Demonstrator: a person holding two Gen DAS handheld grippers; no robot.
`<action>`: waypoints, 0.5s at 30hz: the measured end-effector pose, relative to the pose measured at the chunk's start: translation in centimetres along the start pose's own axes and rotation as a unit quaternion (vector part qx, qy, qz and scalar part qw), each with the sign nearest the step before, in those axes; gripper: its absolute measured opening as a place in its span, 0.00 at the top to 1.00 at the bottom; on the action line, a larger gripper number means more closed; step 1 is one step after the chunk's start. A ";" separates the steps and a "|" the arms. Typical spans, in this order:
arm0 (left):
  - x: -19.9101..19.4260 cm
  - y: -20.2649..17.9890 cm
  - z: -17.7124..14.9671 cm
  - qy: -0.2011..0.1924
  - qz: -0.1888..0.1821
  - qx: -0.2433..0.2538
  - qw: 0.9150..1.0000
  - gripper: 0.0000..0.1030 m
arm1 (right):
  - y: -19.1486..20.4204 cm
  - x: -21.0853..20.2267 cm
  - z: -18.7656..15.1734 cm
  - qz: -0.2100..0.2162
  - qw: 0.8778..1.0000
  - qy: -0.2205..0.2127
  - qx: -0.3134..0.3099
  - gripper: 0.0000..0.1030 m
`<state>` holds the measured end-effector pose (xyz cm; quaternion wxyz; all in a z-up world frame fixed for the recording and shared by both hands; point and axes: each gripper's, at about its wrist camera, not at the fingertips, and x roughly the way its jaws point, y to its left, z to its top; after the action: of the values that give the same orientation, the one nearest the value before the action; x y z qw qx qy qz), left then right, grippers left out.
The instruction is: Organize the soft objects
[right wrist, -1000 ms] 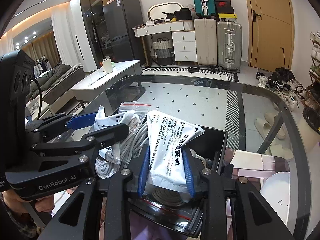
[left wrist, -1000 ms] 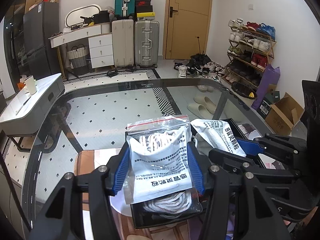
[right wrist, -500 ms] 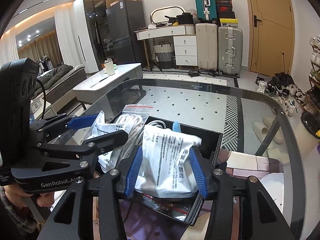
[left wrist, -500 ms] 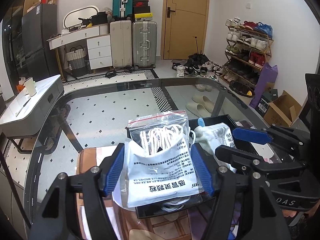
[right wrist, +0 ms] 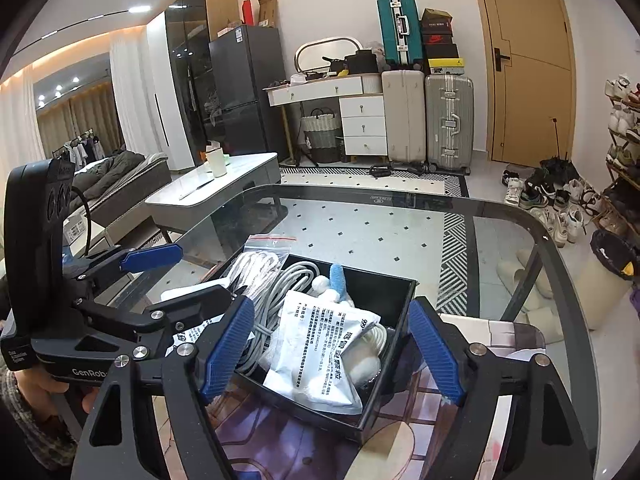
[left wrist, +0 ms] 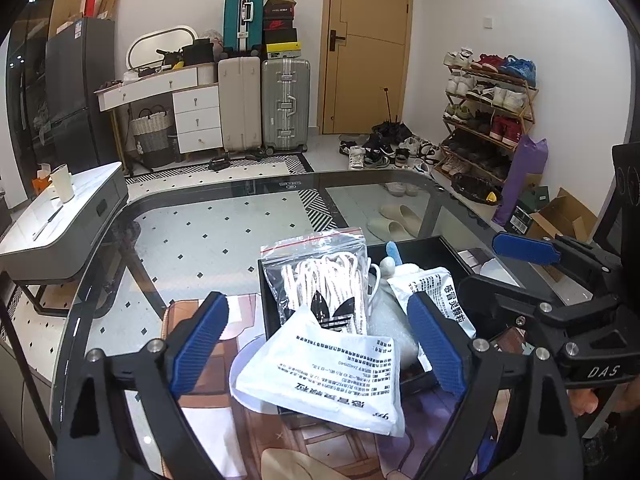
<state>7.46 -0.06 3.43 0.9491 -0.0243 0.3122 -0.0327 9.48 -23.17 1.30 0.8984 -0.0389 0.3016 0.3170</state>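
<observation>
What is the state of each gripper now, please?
Left gripper: open, holding nothing; white packet lies between its fingers.
Right gripper: open, holding nothing.

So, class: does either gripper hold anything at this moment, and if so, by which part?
Nothing is held. The left gripper and right gripper are both open, and each white packet lies free.

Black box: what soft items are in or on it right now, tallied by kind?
White printed sachets: 2
Zip bag of white laces: 1
Grey cable bundle: 1
Blue-and-white plush piece: 1
Total: 5, in or on the black box.
</observation>
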 end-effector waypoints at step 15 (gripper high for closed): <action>-1.8 1.7 -1.1 -0.019 0.001 -0.020 1.000 0.00 | 0.0 -1.3 -1.3 -0.013 1.000 -0.022 -0.005 0.10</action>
<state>5.47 1.78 3.53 0.9541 -0.0438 0.2952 -0.0248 8.05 -24.17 0.99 0.9086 -0.0401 0.2796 0.3076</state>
